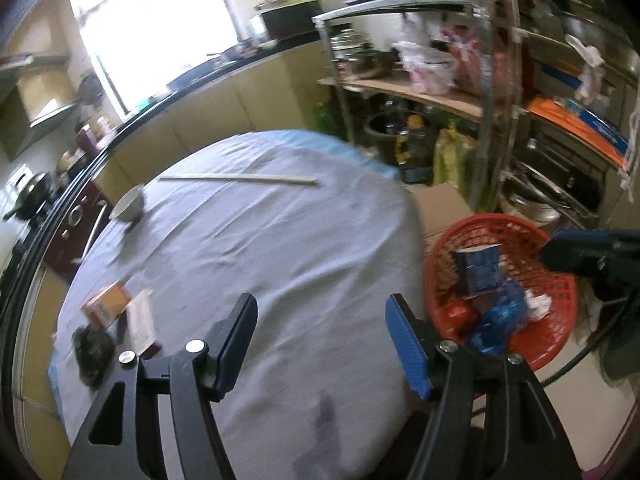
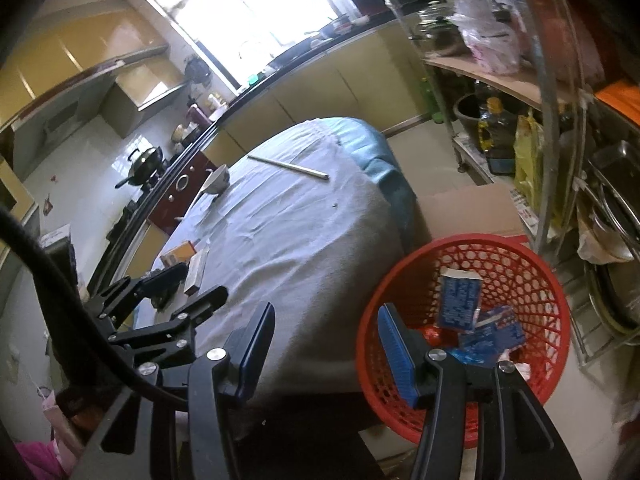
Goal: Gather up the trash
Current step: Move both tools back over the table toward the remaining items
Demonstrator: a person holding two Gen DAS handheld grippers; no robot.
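A red plastic basket stands on the floor to the right of the grey-clothed table; a blue carton and other wrappers lie in it. On the table's left edge sit an orange box, a white flat packet and a dark crumpled lump. My left gripper hangs open over the cloth, with nothing between its jaws. My right gripper is open and empty too, between the table and the basket. In the right wrist view the left gripper is close to the orange box.
A white bowl and a pair of chopsticks lie at the far side of the table. A metal shelf rack with pots and bags stands behind the basket, a cardboard box beside it. A kitchen counter runs along the left.
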